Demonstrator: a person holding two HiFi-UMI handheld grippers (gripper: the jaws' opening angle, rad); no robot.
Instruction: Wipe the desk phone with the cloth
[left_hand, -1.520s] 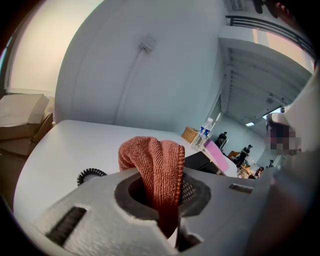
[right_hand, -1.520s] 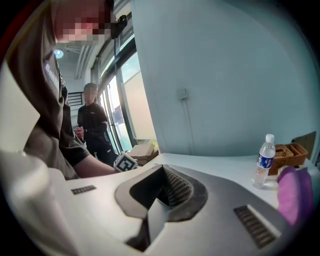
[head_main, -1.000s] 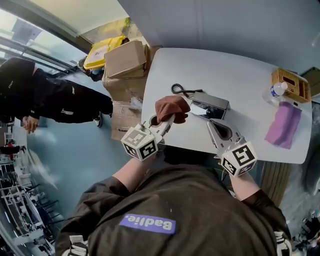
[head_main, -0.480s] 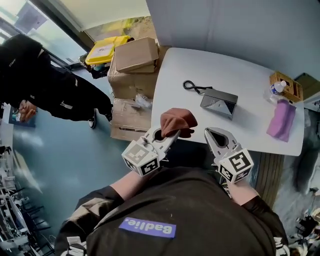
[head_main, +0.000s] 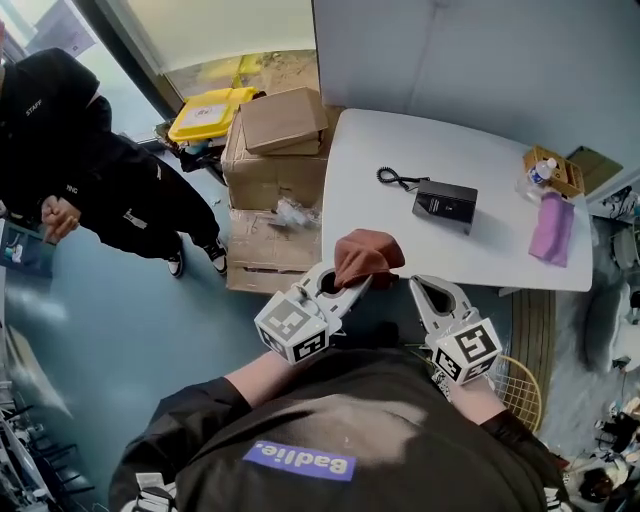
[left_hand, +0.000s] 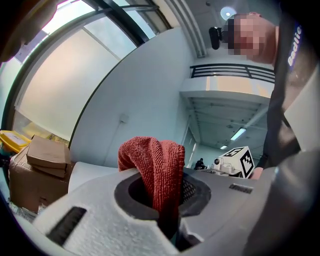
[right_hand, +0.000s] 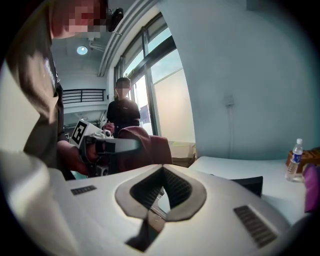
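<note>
The left claw (head_main: 352, 284) is clamped on one red cloth (head_main: 368, 256), held up by the near edge of the bench (head_main: 480, 150). The right claw (head_main: 422, 285) is closed on nothing. One phone (head_main: 446, 204) sits mid-bench, well apart from the cloth. No wiping is under way, and it seems likely still to do. Also on the bench are one purple cloth (head_main: 552, 228) and one bottle (head_main: 540, 172).

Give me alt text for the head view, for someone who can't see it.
Seen from above, the left claw grips a reddish-brown cloth at the near edge of a white table; the right claw is shut and empty beside it. A black desk phone sits farther back, untouched.
</note>
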